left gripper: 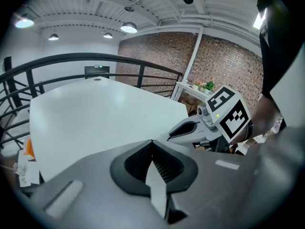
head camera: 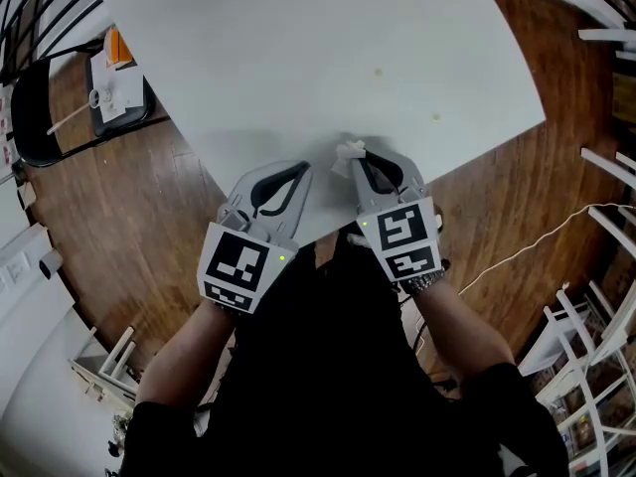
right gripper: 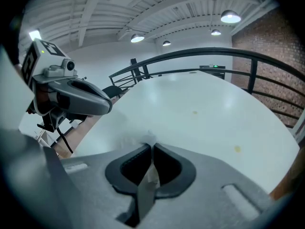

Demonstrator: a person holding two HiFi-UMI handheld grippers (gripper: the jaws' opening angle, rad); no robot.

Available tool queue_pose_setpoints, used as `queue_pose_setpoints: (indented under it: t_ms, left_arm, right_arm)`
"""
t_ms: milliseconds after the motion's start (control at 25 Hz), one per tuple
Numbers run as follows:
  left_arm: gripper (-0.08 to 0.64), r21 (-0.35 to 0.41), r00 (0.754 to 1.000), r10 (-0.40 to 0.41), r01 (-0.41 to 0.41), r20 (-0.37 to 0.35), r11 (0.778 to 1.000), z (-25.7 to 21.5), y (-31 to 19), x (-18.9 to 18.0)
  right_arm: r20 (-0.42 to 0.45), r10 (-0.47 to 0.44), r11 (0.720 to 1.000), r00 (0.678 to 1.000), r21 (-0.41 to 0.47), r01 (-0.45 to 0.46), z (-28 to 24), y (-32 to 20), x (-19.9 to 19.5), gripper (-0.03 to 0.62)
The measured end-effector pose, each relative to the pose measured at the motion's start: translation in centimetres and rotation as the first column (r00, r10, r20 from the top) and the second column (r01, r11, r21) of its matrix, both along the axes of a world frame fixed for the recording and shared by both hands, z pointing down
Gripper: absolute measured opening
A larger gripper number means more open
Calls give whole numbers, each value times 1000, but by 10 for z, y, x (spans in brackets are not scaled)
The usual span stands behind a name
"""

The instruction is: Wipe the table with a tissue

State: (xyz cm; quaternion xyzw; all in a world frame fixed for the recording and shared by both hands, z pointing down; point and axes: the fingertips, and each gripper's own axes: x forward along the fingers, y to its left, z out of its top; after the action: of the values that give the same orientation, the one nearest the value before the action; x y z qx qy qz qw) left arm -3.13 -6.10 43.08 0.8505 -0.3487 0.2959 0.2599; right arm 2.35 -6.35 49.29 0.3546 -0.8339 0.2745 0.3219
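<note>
Both tongs are at the worktop's [head camera: 298, 58] near edge. The right tongs [head camera: 358, 159] are clamped on the tissue [head camera: 347, 151], a small white crumpled wad poking out past the tips, just inside that edge. The right gripper view agrees: pads closed w/ white tissue pinched between. I can't tell if the wad is actually pressing on the surface.

The left tongs [head camera: 304, 167] sit just beside them, also over the near edge. They're closed tip to tip w/ nothing in them, per the left gripper view.

I see two small yellowish spots [head camera: 435, 117] on the worktop, further in toward its middle & right side, well apart from the tissue.

Off the worktop's left edge there are papers [head camera: 117, 92] on a black surface, above the wood floor [head camera: 129, 237]. A black railing [right gripper: 205, 56] curves past the worktop's far side.
</note>
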Motion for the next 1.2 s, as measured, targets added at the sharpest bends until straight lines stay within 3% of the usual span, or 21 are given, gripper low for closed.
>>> queue_pose_setpoints:
  t_ms: [360,1200]
  left_arm:
    - [11,-14,1000,-6,6,2,1000,7,-14,-1]
    - [11,-16,1000,-21,21,16,1000,4,-30,4]
  right_arm:
    - [-29,-44,999,999,-15,44,8,-5,-6,9]
    - [-8,-3,1000,1000,7,4,3,-43,5,9]
